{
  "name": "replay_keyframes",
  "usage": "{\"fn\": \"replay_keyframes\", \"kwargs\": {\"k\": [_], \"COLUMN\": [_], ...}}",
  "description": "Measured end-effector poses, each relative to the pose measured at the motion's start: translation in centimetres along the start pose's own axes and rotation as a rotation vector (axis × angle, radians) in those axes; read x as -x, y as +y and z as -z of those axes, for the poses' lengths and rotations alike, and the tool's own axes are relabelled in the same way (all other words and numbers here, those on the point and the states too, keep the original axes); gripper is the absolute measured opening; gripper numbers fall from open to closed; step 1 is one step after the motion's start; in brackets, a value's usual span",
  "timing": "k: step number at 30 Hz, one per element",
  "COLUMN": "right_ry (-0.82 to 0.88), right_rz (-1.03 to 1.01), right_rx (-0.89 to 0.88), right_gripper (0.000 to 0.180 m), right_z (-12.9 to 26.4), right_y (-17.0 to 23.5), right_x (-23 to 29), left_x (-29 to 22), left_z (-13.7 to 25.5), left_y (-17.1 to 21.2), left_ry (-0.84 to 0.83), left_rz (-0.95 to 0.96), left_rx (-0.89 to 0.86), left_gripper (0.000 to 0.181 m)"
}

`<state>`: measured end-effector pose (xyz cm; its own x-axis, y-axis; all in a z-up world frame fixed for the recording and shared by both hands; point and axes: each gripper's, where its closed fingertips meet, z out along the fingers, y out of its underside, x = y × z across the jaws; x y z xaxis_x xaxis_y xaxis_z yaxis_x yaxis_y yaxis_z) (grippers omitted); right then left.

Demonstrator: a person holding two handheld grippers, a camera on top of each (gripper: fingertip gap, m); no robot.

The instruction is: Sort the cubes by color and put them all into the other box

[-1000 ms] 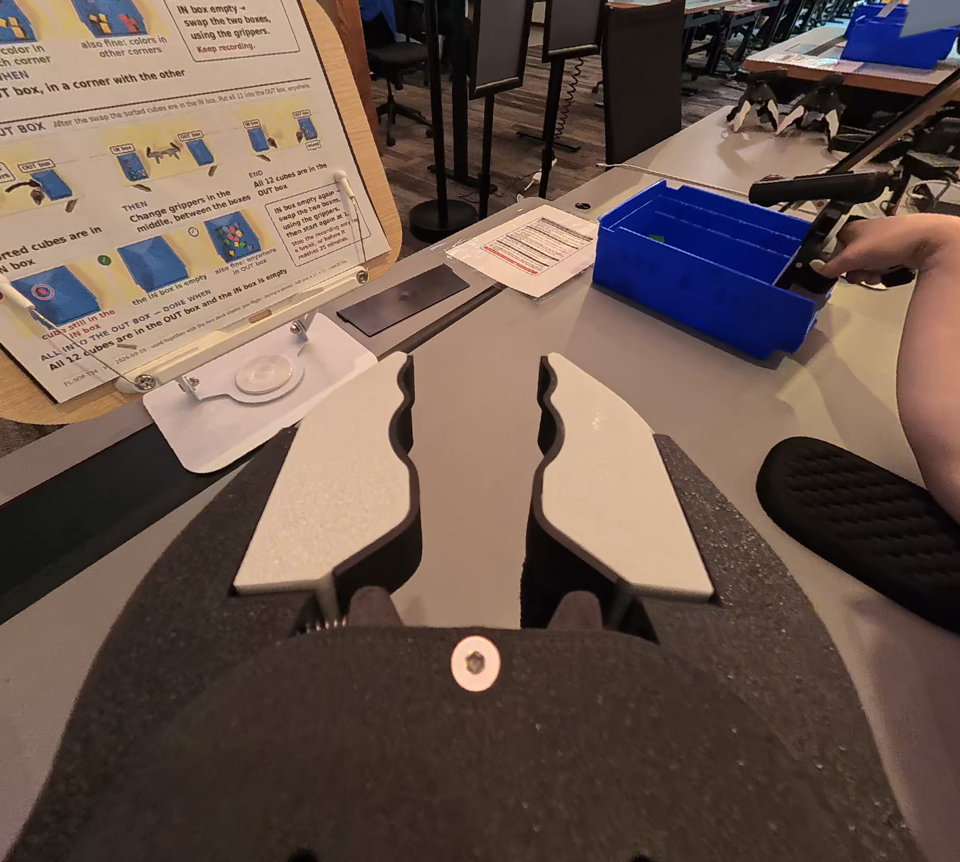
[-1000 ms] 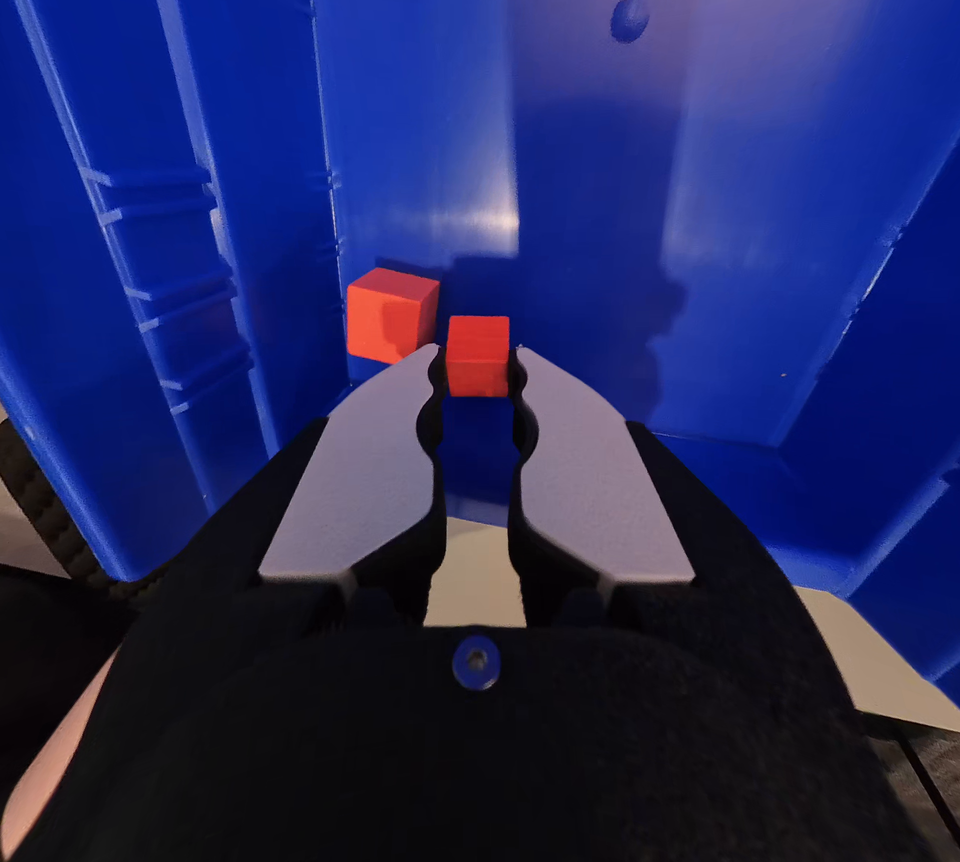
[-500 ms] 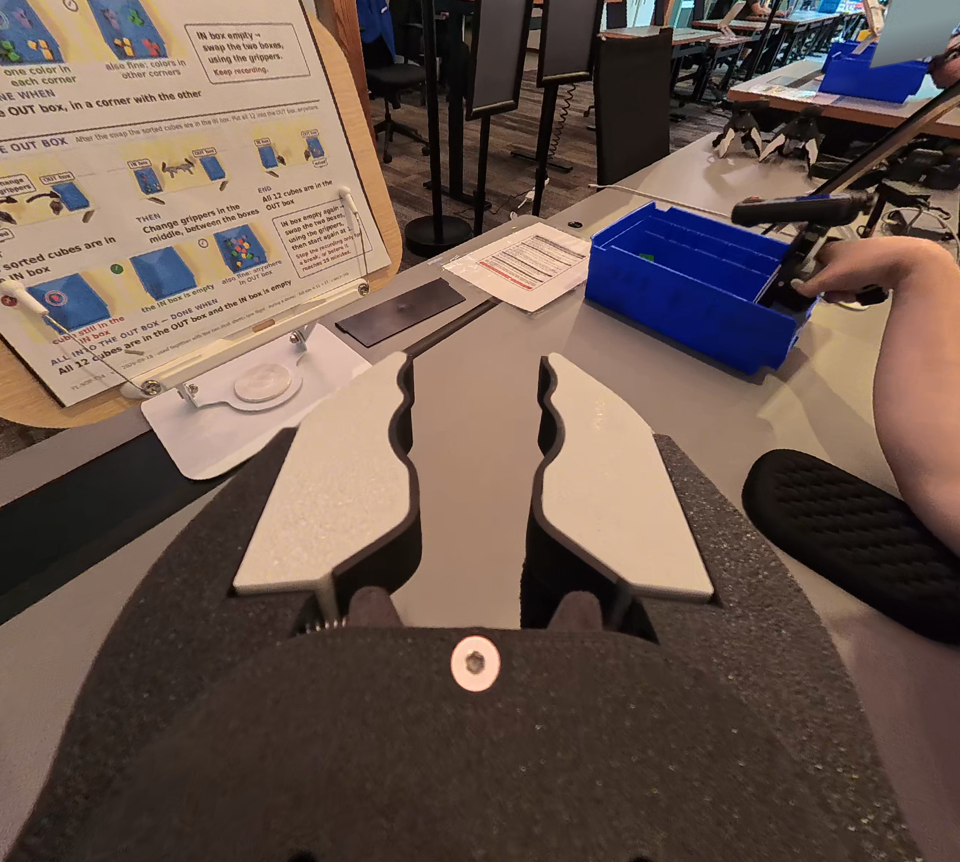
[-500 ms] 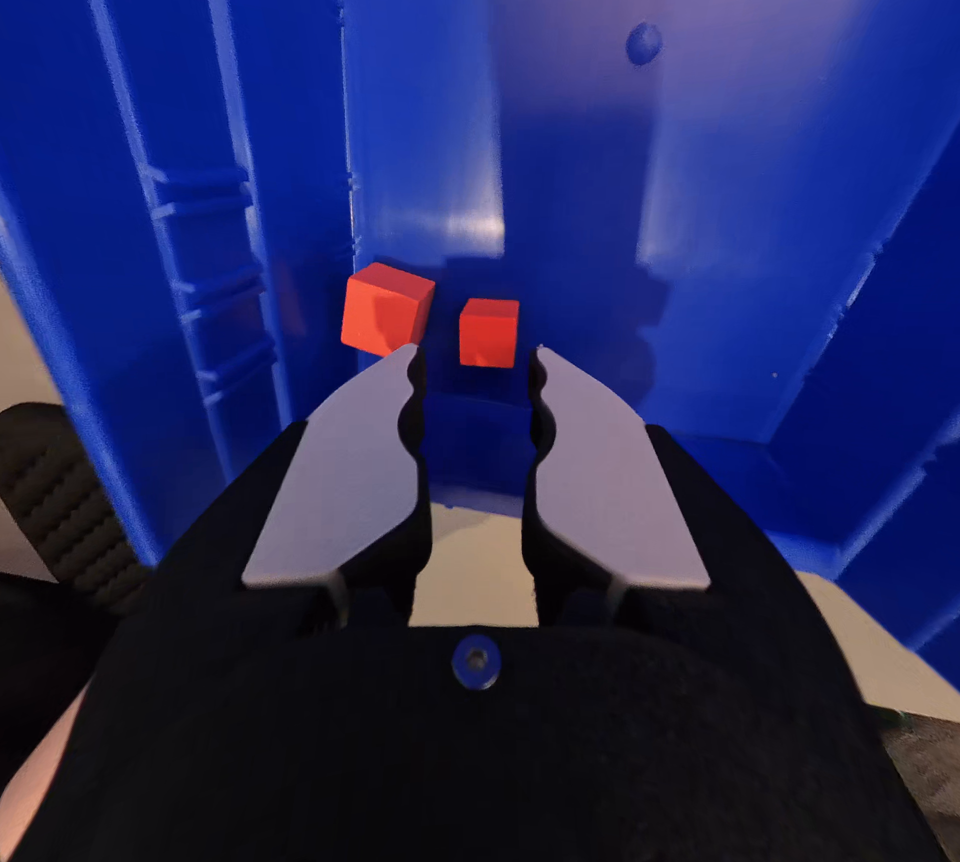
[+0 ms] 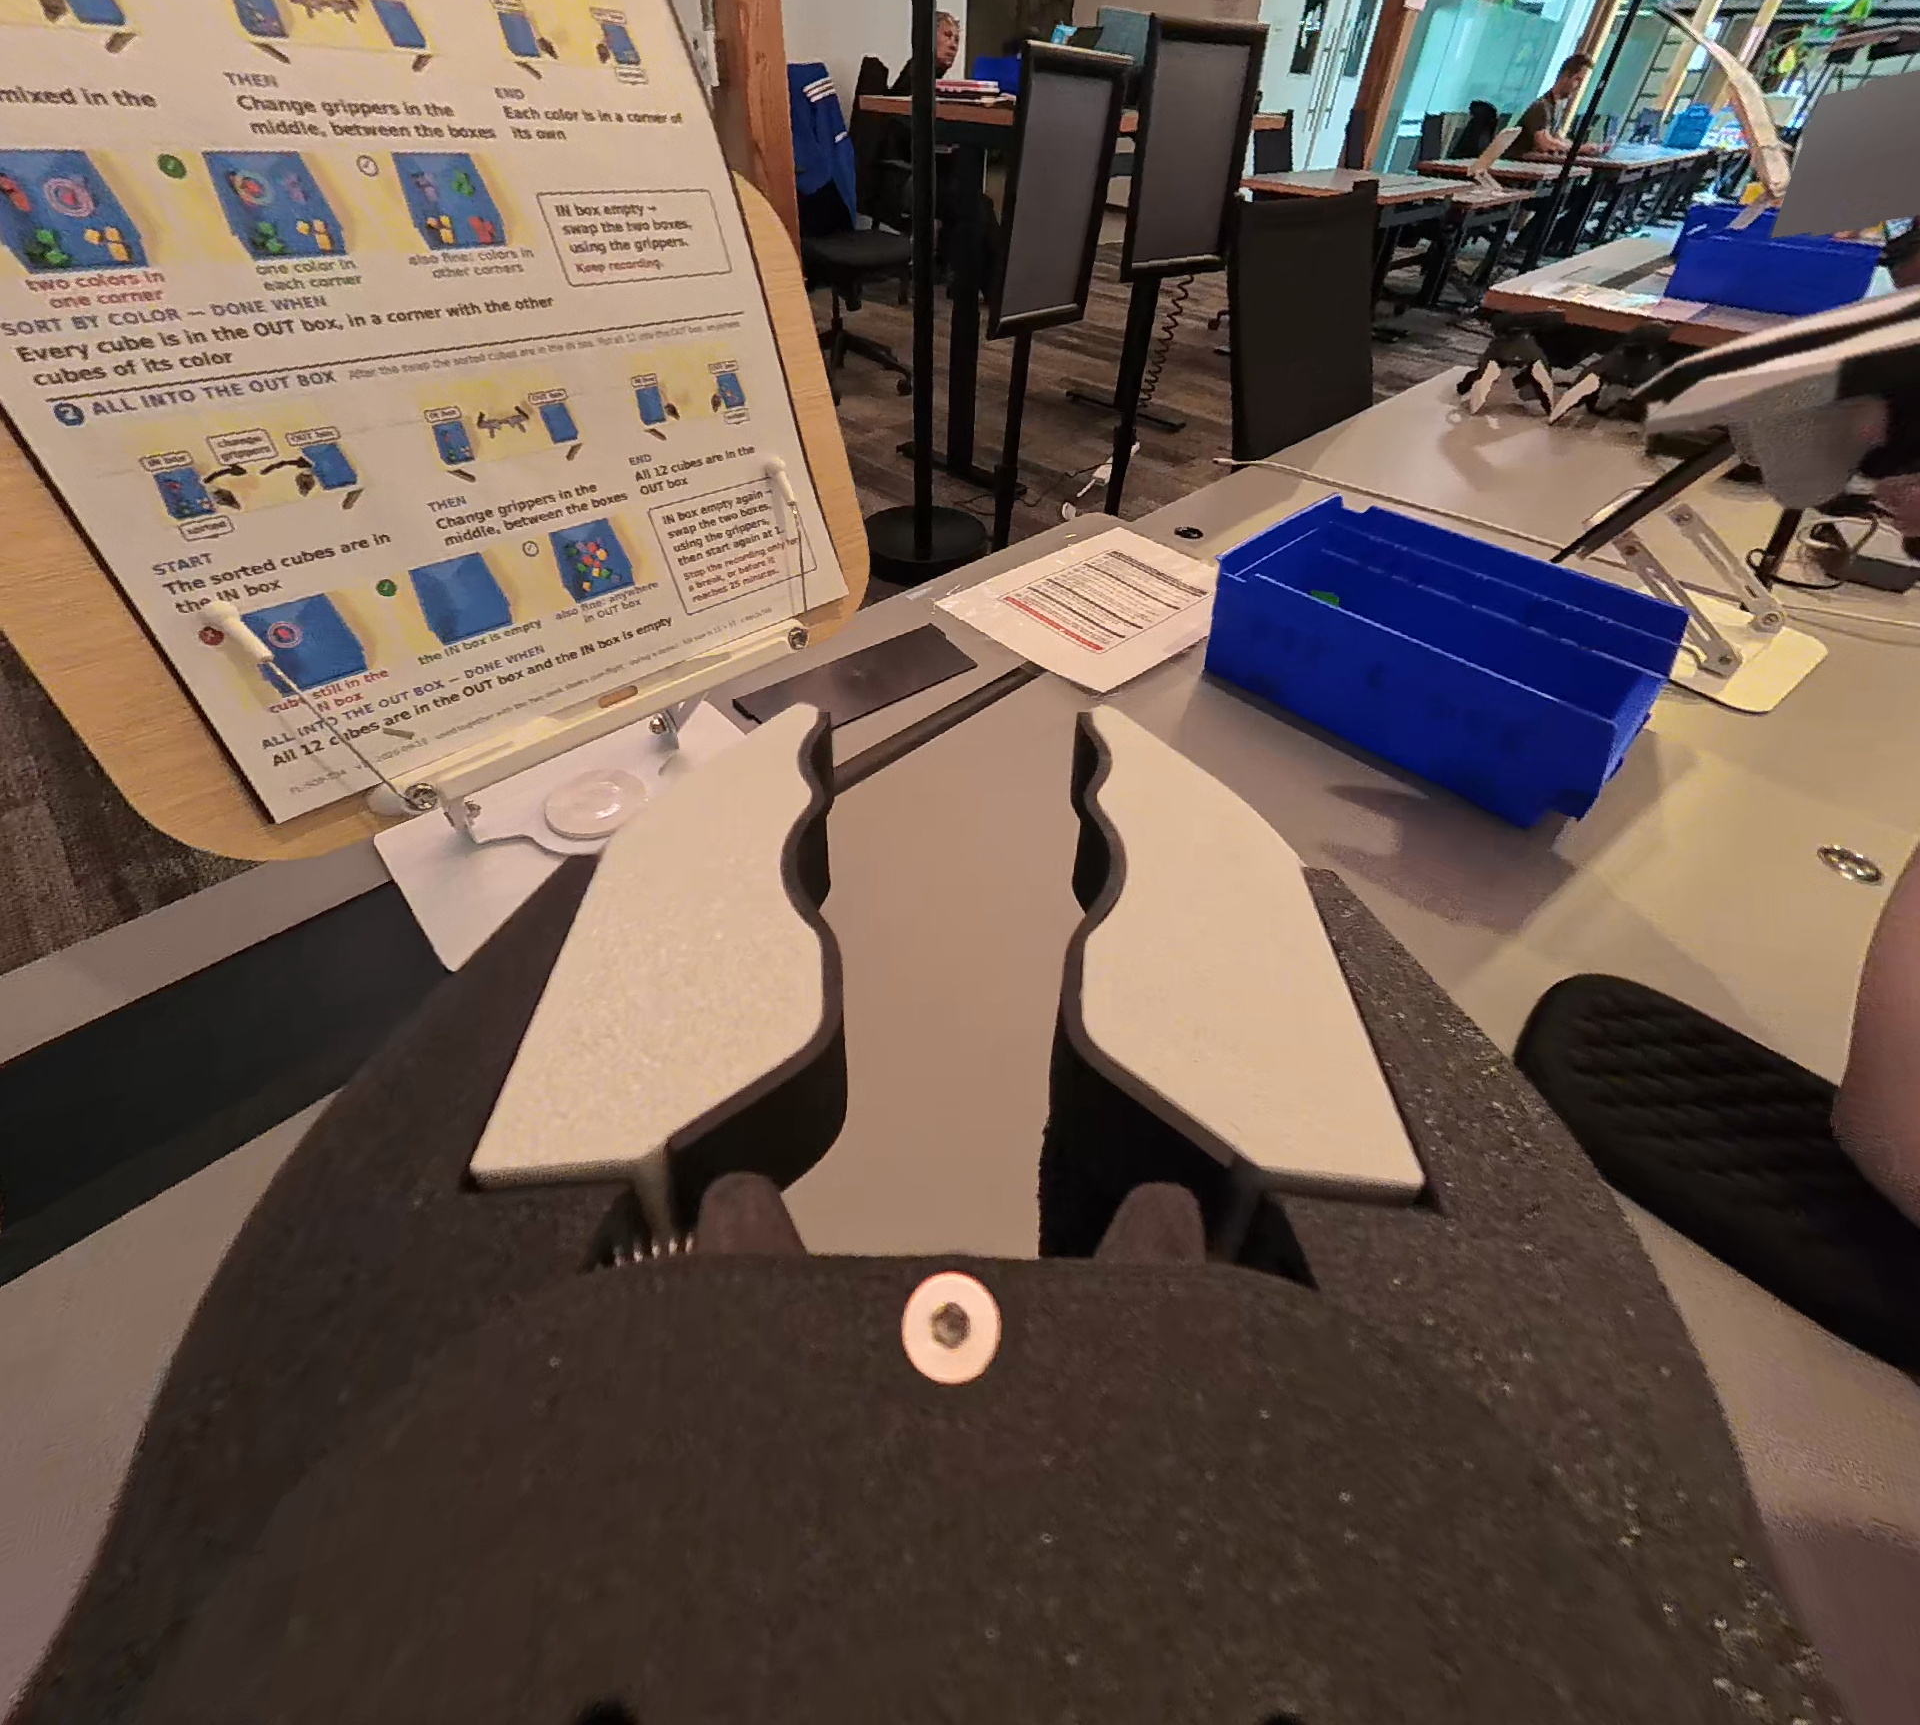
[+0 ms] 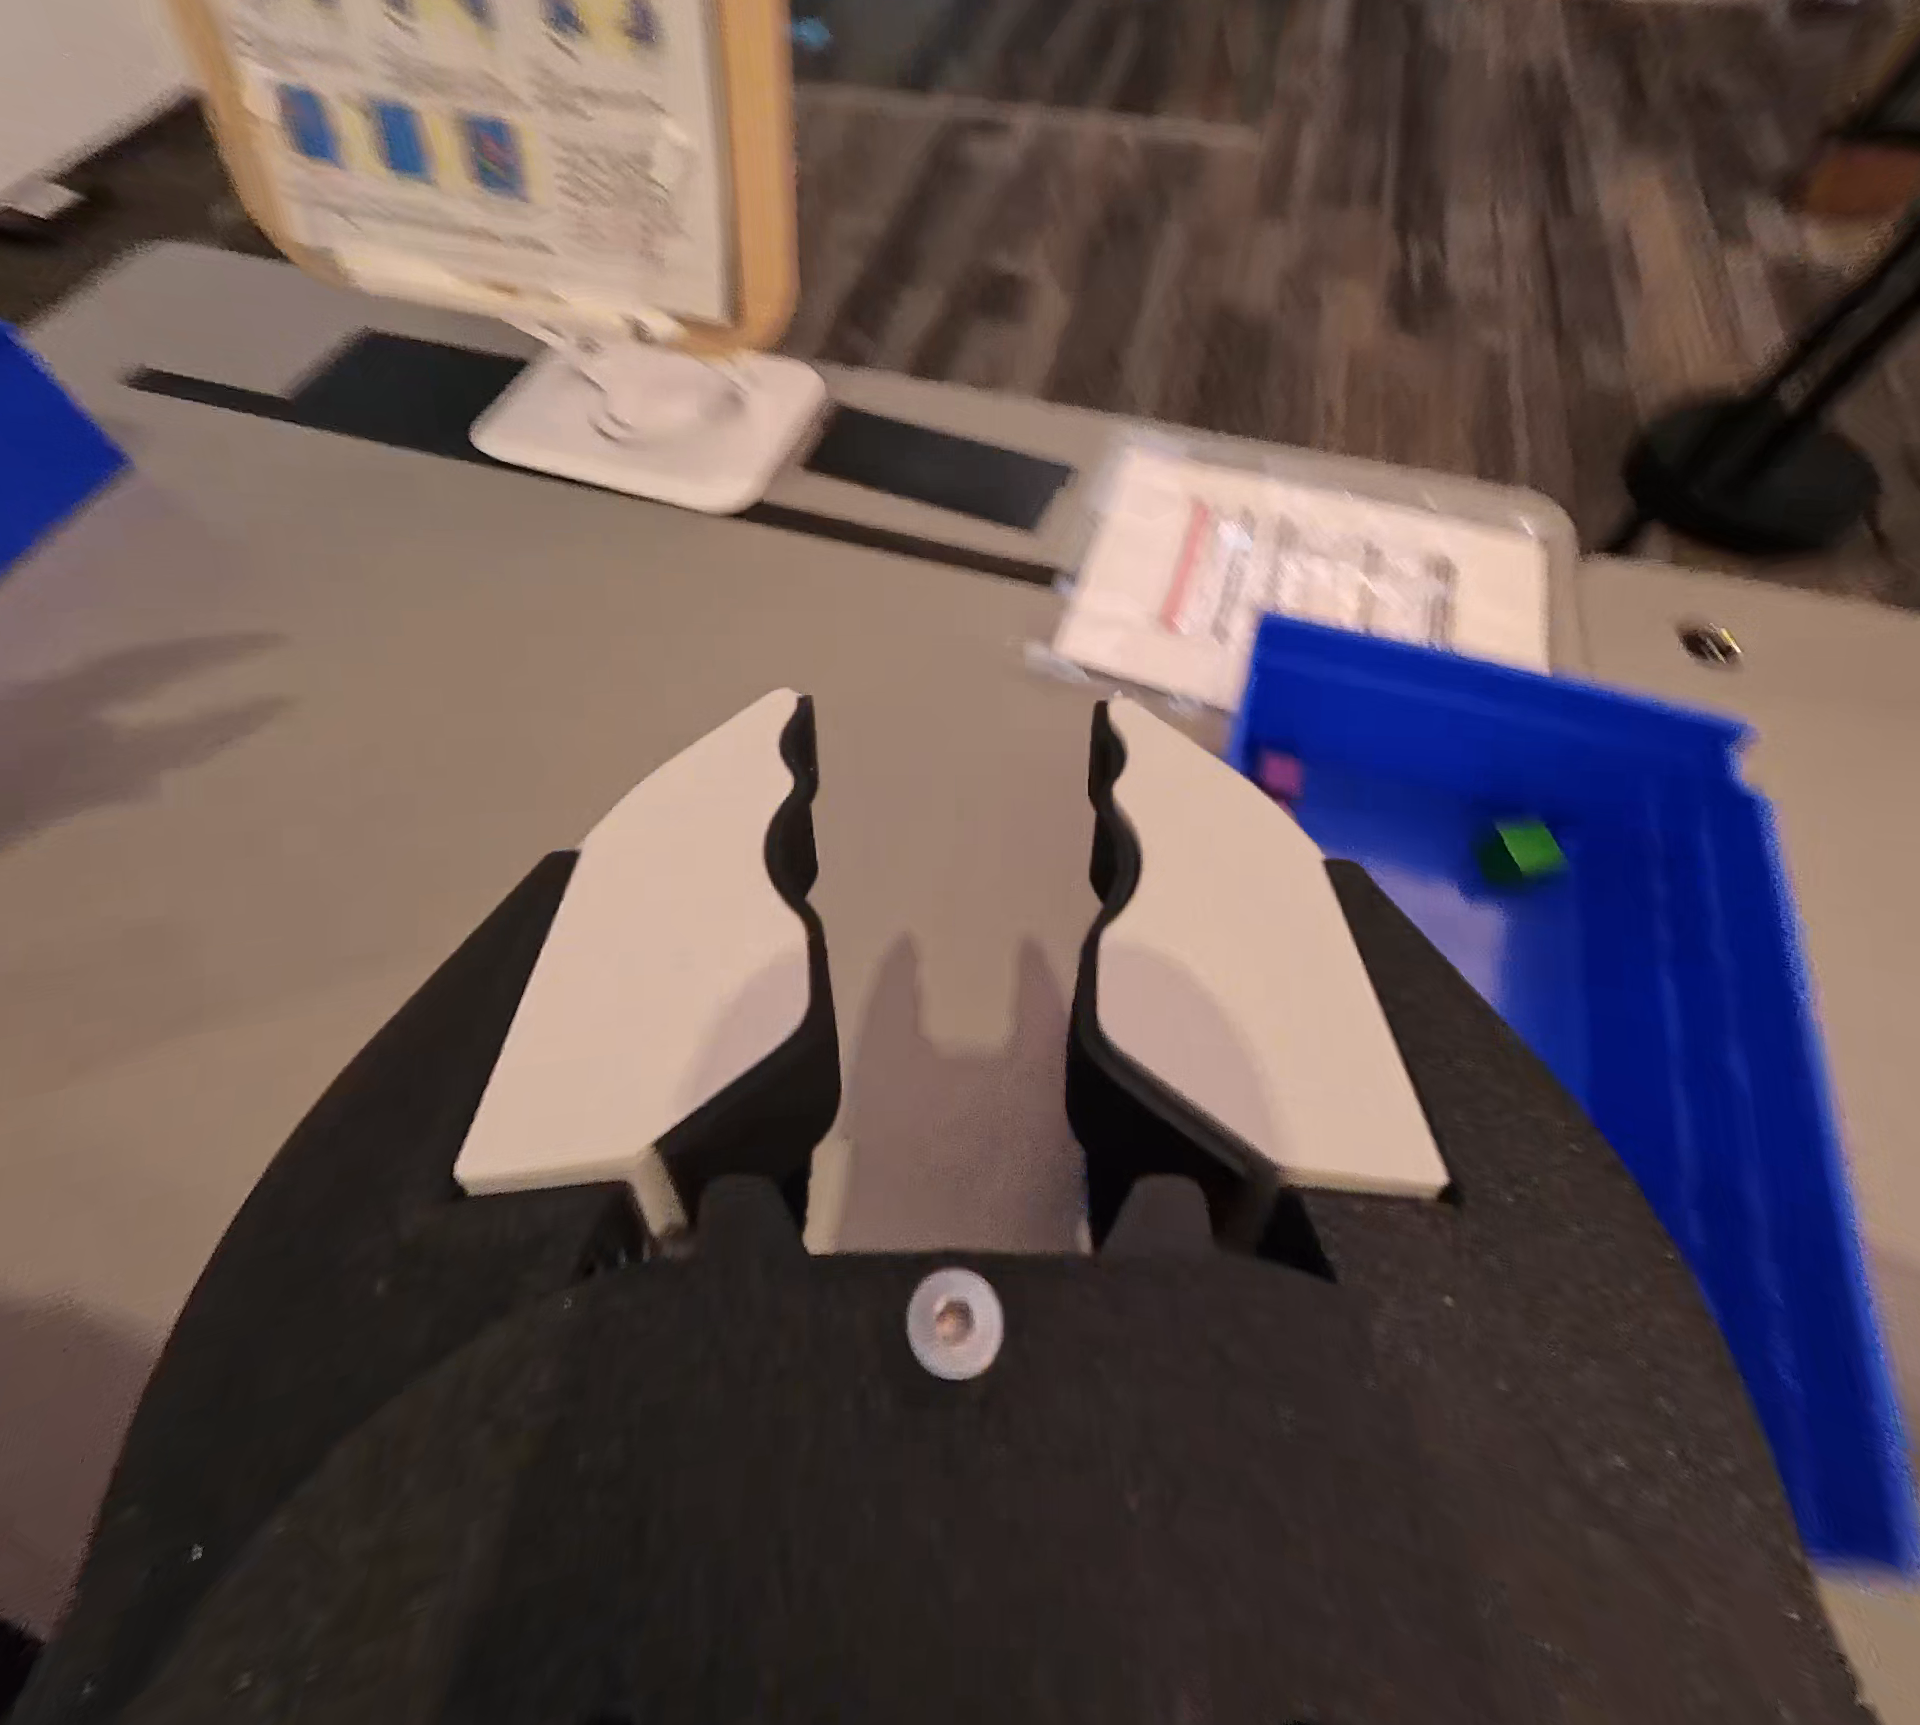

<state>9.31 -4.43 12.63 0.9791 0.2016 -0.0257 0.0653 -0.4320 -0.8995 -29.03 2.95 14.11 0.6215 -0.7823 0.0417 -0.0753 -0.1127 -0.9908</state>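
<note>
Blue box point(image 6: 1704, 1000): open plastic bin on the grey table point(image 6: 520, 688), at 3 o'clock of the right wrist view; ribbed walls, its long side toward the left gripper in the left wrist view.
Green cube point(image 6: 1525, 852): inside the box, near its far wall.
Purple cube point(image 6: 1280, 773): inside the box, at the far left corner; blurred.
Right gripper point(image 6: 951, 725): fingers apart, nothing between them; held over bare table, just beside the box.
Left gripper point(image 5: 951, 735): fingers apart, empty; low over the table, box at 2 o'clock.
Instruction board point(image 5: 343, 304): propped upright on a white stand, at 10 o'clock.
Printed sheet point(image 5: 1081, 605): flat, beside the box's far end.
</note>
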Motion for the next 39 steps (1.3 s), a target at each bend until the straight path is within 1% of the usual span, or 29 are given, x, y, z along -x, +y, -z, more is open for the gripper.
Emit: {"fn": "replay_keyframes", "kwargs": {"k": [2,3,5,6,8,11,14,15,16,18,20,21,23,26,30,32,39], "right_ry": [-0.09,-0.143,-0.215,-0.211,-0.234,-0.265,-0.279,-0.283,-0.289,-0.307,-0.334,-0.348,-0.369,-0.384,-0.385,-0.375,-0.375], "right_rz": [0.03,0.049,0.074,0.065,0.062,0.055,0.052,0.051,0.053,0.06,0.064,0.066,0.064,0.06,0.059,0.053,0.037], "right_rx": [-0.091,-0.118,-0.082,-0.082,-0.073,-0.062,-0.079,-0.087,-0.096,-0.099,-0.096,-0.097,-0.096,-0.084,-0.071,-0.063,-0.051], "right_gripper": [0.049,0.046,0.045,0.045,0.045,0.045,0.044,0.044,0.044,0.043,0.043,0.043,0.043,0.043,0.042,0.042,0.042], "right_z": [-1.3,-2.1,-3.8,-4.6,-5.8,-6.6,-6.4,-6.3,-6.1,-6.0,-5.9,-6.0,-6.1,-6.2,-6.3,-6.4,-6.6], "right_y": [-1.3,-1.5,-1.8,-2.0,-1.9,-1.6,-1.9,-2.0,-2.1,-2.2,-2.1,-2.1,-2.1,-1.9,-1.5,-1.4,-1.1], "right_x": [3.3,4.8,6.5,6.6,7.0,7.4,7.7,7.8,7.9,8.3,8.9,9.2,9.6,9.9,9.8,9.6,9.0], "left_x": [0.4,0.6,1.3,1.9,3.8,8.2,14.0,16.0,17.8,21.0,23.9,24.8,25.7,26.7,27.6,28.0,28.3], "left_z": [-0.2,-0.2,0.5,1.4,4.3,9.8,15.5,17.2,18.7,21.4,23.7,24.5,24.9,24.5,23.8,23.8,23.7], "left_y": [0.2,0.3,0.2,-0.1,-0.7,0.1,3.6,5.3,7.3,12.3,17.1,19.1,21.9,24.3,26.2,26.9,29.0], "left_ry": [-0.004,-0.002,-0.019,-0.047,-0.129,-0.259,-0.362,-0.375,-0.357,-0.288,-0.24,-0.211,-0.133,-0.056,0.017,0.046,0.135], "left_rz": [0.012,0.013,-0.002,-0.017,-0.057,-0.101,-0.199,-0.257,-0.326,-0.445,-0.524,-0.554,-0.607,-0.651,-0.618,-0.612,-0.577], "left_rx": [0.004,0.009,0.026,0.023,0.022,0.115,0.339,0.434,0.541,0.788,1.013,1.099,1.191,1.232,1.253,1.279,1.34], "left_gripper": [0.044,0.044,0.041,0.037,0.036,0.038,0.035,0.029,0.025,0.037,0.036,0.038,0.038,0.037,0.037,0.034,0.038]}}
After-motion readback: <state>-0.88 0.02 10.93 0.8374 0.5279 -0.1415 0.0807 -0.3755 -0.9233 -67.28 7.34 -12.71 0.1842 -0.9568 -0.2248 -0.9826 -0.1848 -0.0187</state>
